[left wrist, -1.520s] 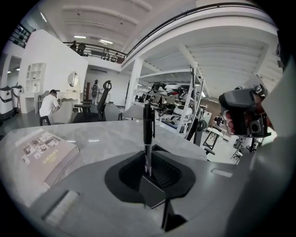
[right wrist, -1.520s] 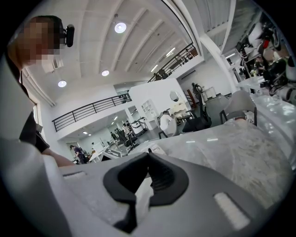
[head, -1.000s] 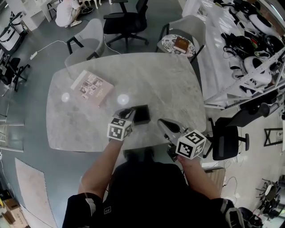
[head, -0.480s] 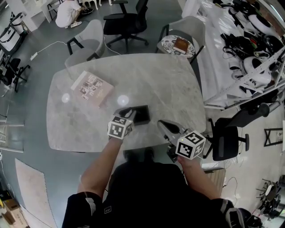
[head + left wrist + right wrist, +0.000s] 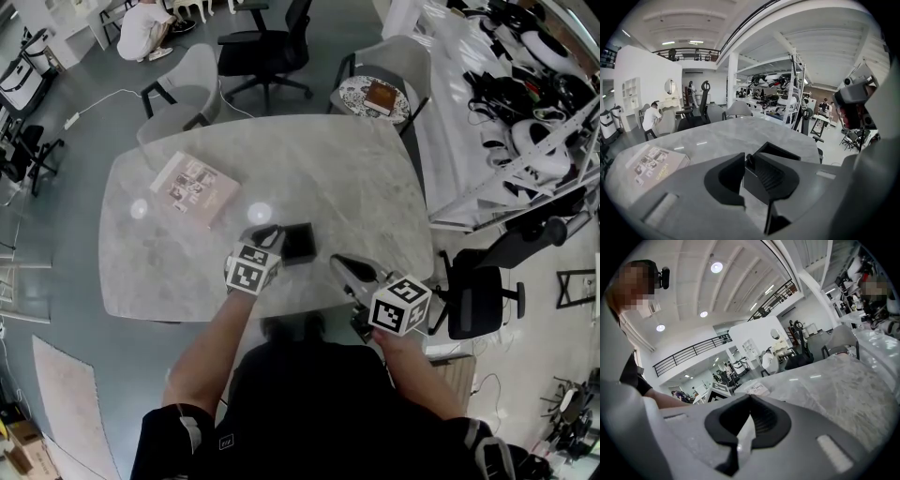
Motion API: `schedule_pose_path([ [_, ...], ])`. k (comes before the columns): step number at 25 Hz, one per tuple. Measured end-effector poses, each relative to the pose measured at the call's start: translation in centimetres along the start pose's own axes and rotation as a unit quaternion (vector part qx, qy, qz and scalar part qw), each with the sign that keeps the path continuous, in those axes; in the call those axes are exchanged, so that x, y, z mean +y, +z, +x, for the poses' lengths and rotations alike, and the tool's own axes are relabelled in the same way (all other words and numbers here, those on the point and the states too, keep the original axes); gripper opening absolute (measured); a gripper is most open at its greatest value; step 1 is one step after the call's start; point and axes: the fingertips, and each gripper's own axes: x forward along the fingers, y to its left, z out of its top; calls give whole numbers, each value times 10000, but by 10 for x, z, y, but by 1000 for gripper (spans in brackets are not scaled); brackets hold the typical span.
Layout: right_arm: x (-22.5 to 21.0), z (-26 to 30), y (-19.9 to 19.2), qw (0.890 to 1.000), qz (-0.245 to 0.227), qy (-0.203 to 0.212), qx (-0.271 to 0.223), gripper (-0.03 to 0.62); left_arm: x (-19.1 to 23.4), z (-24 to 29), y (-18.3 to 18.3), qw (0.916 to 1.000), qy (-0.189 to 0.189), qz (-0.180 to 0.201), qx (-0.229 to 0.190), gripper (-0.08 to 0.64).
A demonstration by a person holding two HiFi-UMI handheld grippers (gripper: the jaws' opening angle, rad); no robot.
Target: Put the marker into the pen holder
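A black square pen holder [image 5: 300,242] stands on the marble table [image 5: 328,178] near its front edge. My left gripper [image 5: 269,234] is at the holder's left rim. In the left gripper view its jaws [image 5: 747,159] are closed on a thin dark marker [image 5: 749,158], of which only the rounded end shows at the tips. The holder [image 5: 782,151] lies just behind and below them. My right gripper [image 5: 339,261] hangs over the table's front right edge, apart from the holder. In its own view the right gripper [image 5: 749,401] is shut with nothing held.
A book [image 5: 194,186] lies on the table's left half, also visible in the left gripper view [image 5: 654,164]. Grey chairs [image 5: 183,80] and a black office chair [image 5: 267,42] stand beyond the far edge. A small round side table [image 5: 372,94] carries a book.
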Motion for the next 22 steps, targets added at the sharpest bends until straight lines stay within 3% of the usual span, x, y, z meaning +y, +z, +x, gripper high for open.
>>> schedule_pose_path([
  [5,-1,-3,2,10000,-33,5,6,3,15,-17,17,9990,244,7,-367,94],
  [10,-6,-6,19,9995,-265,-99,-126,3,32,-49,38,9948,417,-317,-876,89],
  [17,-9,-1,66,9953,-855,-123,-433,3,61,-101,75,9846,675,-650,-1477,41],
  [22,26,11,114,9865,-1311,16,-986,2,78,-162,99,9739,839,-654,-2005,16],
])
